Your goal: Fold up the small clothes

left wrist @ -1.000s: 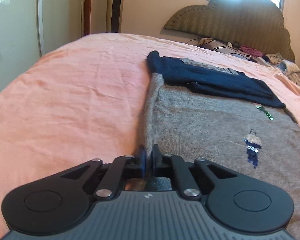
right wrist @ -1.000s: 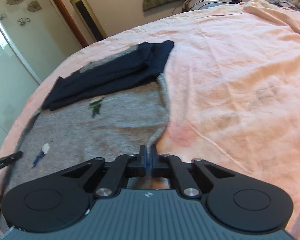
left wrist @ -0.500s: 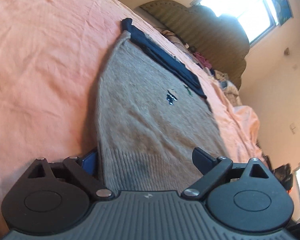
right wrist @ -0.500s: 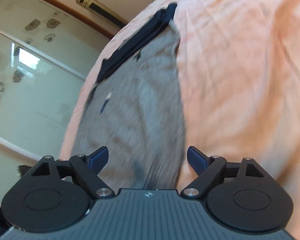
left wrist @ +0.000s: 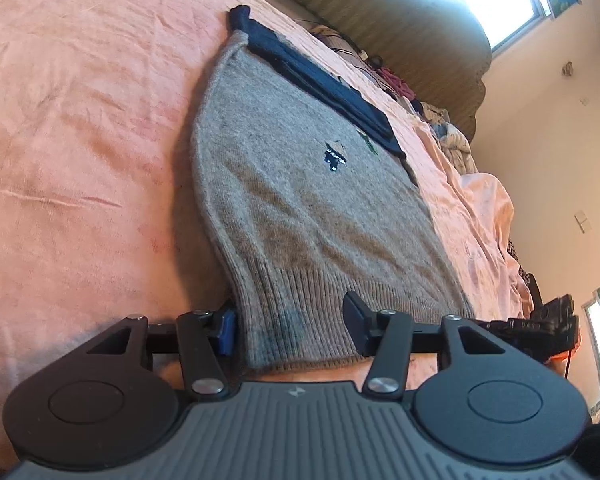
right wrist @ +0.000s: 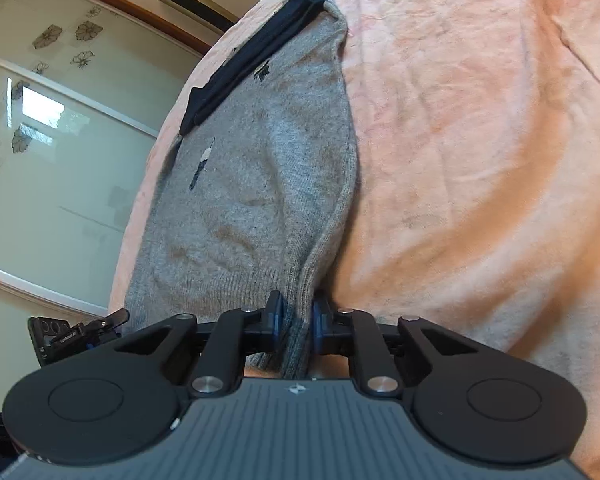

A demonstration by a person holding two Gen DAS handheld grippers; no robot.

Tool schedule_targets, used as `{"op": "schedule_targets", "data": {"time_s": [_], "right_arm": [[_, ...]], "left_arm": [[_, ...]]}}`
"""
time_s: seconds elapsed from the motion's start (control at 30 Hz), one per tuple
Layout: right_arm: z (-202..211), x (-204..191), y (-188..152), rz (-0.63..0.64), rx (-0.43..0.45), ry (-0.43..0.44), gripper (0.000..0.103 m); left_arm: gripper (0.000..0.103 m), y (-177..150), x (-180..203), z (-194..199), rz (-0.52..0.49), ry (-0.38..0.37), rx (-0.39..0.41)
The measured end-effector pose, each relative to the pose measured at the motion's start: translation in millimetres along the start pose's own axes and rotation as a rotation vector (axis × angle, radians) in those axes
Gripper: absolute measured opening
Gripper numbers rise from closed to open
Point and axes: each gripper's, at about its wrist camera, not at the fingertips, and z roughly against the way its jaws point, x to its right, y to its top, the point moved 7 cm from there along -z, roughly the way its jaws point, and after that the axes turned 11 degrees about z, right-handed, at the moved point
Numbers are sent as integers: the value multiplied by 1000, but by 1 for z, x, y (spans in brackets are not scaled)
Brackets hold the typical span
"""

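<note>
Grey sweater (left wrist: 300, 208) hem between both jaws; no legible writing.

You see a grey knit sweater (left wrist: 300, 200) with dark navy folded sleeves (left wrist: 320, 76) and small blue-and-green motifs (left wrist: 334, 156). It lies on a salmon-pink bedsheet (left wrist: 80, 120). The wardrobe door (right wrist: 60, 140) shows a pale flower pattern.

bare pink bedsheet (right wrist: 480, 140) lies open beside the sweater (right wrist: 260, 184); clutter (left wrist: 452, 136) crowds the headboard (left wrist: 420, 32).
</note>
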Motion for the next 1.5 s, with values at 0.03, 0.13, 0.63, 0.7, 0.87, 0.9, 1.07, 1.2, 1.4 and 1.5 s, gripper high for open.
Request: {"op": "schedule_targets", "data": {"time_s": [0.03,0.13,0.63,0.7,0.87,0.9,1.07,1.2,1.4,1.5], "right_arm": [[4,0,4,7,15,-7,31],[16,10,16,-18,68,-3,60],[0,18,-4,-148,-3,128,26],[2,22,-5,-177,15,149,26],[9,33,-9,-263,66,207,27],[10,35,-10,-275,74,208,26],[15,38,-11,-306,109,238,26],[7,43,-15,-322,100,192,11],[15,26,-5,-215,106,132,10],[31,20,-2,-106,36,30,9]], "left_arm": [[52,2,-1,2,0,10,8],[52,11,-9,5,33,20,30],[27,2,-17,-14,174,-91,-50],[27,3,-18,-14,174,-90,-52],[27,2,-19,-13,188,-101,-55],[27,2,-20,-13,195,-105,-54],[27,2,-23,-12,217,-122,-53],[27,1,-20,-18,223,-119,-49],[6,1,-7,-16,139,-57,-13],[5,3,-4,4,64,7,8]]}}
